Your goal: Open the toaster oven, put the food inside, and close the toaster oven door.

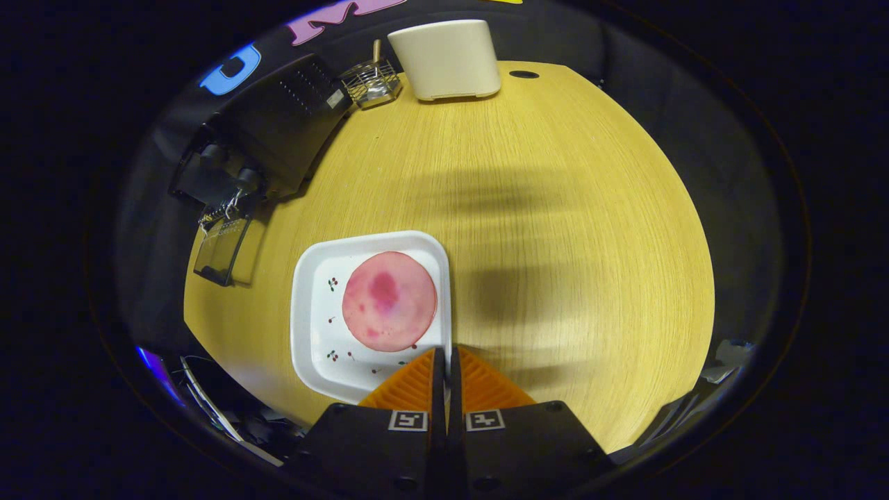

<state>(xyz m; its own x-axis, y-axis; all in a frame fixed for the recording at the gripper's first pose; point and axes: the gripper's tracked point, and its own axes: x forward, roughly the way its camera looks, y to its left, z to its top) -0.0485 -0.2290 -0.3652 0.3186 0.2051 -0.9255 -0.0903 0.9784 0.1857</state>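
Note:
A white square plate [326, 326] with small cherry prints carries a round pink slice of food [389, 300]. My gripper [446, 357] is shut on the plate's right rim, which runs between the two fingertips. The black toaster oven [278, 125] stands beyond the plate, off to the left, at the table's far left edge. Its glass door [221, 253] hangs open and down toward the plate. I cannot tell whether the plate rests on the table or is lifted off it.
The round wooden table [555, 208] stretches ahead and to the right. A small wire basket [371, 82] and a cream box-shaped container [448, 59] stand at the far edge. A dark cable hole [524, 74] lies beside them.

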